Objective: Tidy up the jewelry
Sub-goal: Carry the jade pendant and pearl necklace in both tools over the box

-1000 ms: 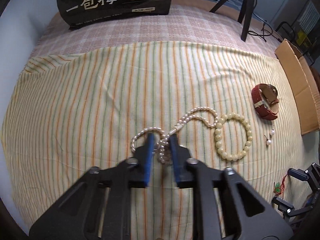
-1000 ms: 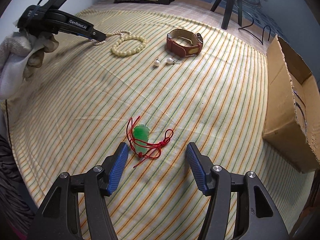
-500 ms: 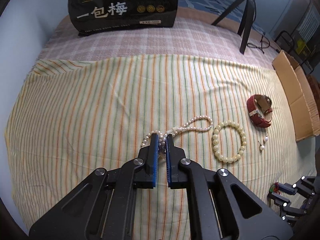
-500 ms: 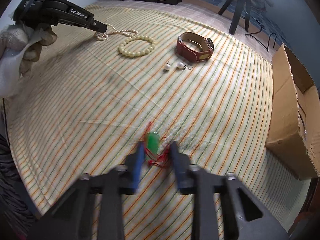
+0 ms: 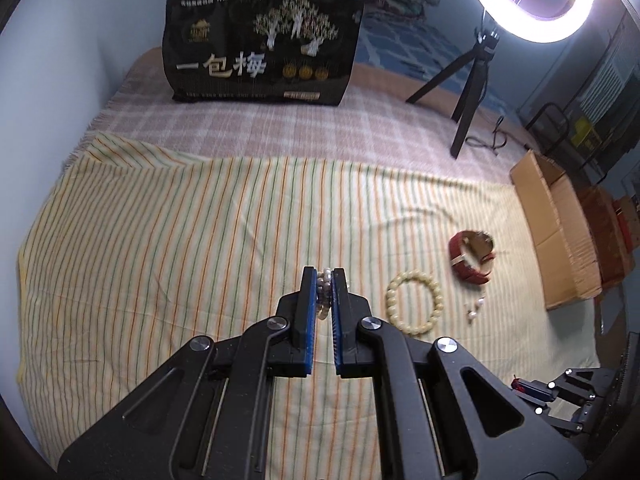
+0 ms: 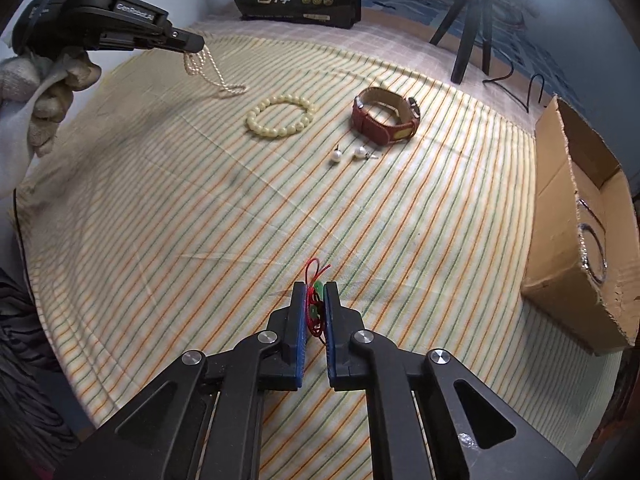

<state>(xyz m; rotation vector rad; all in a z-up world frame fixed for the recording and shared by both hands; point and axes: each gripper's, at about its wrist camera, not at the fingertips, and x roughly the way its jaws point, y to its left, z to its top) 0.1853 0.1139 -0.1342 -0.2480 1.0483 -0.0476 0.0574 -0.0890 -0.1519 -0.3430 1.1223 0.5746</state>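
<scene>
Right wrist view: the striped cloth [image 6: 200, 208] spreads wide, with the cardboard box [image 6: 576, 240] at 3 o'clock. The left gripper [image 6: 196, 45], at 10 o'clock, is clamped on the pearl necklace [image 6: 218, 76], whose tail touches the cloth. The right gripper [image 6: 314, 292] is pinched tight on the green pendant [image 6: 318, 288] and its red cord at 6 o'clock.

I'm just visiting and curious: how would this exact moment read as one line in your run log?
left gripper: shut on pearl necklace, tail touching cloth | right gripper: shut on jade pendant | bead bracelet, watch, earrings: on cloth
</scene>
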